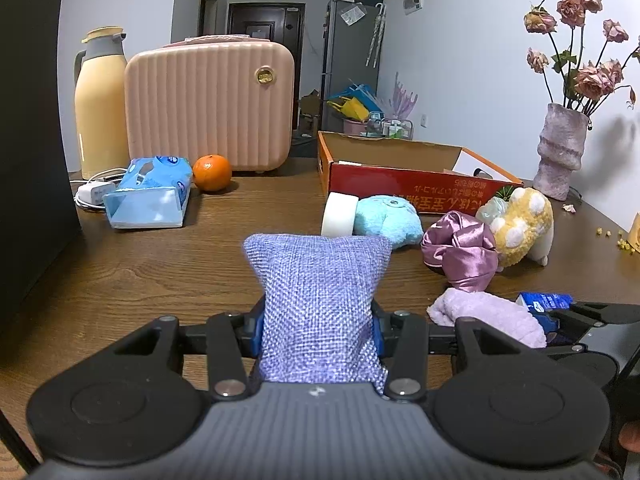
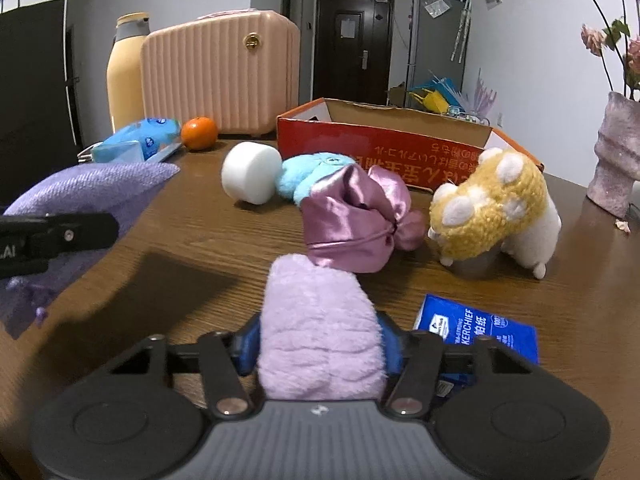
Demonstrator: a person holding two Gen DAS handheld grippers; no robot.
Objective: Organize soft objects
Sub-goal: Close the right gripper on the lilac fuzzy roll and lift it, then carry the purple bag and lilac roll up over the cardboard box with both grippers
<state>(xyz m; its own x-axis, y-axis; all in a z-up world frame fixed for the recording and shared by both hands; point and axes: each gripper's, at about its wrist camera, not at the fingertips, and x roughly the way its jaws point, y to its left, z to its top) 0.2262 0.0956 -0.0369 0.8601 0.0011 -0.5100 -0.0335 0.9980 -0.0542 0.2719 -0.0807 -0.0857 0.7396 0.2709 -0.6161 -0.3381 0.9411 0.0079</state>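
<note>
My left gripper [image 1: 318, 332] is shut on a purple woven pouch [image 1: 318, 300], held above the wooden table [image 1: 160, 264]. My right gripper [image 2: 320, 344] is shut on a fluffy lilac plush piece [image 2: 320, 328]; the same lilac plush [image 1: 488, 312] shows at the lower right of the left wrist view. Ahead lie a pink satin bundle [image 2: 356, 220], a light blue plush [image 2: 316, 172], a white foam roll [image 2: 252, 178] and a yellow-and-white paw plush [image 2: 492, 208]. Behind them stands an open red cardboard box [image 2: 380, 144]. The held pouch [image 2: 84, 200] appears at the left of the right wrist view.
A blue handkerchief pack [image 2: 476, 328] lies by my right gripper. At the back left are an orange [image 1: 212, 173], a blue tissue pack [image 1: 148, 192], a charger [image 1: 94, 192], a pink ribbed case [image 1: 208, 100] and a yellow flask [image 1: 102, 104]. A vase of dried roses [image 1: 560, 148] stands right.
</note>
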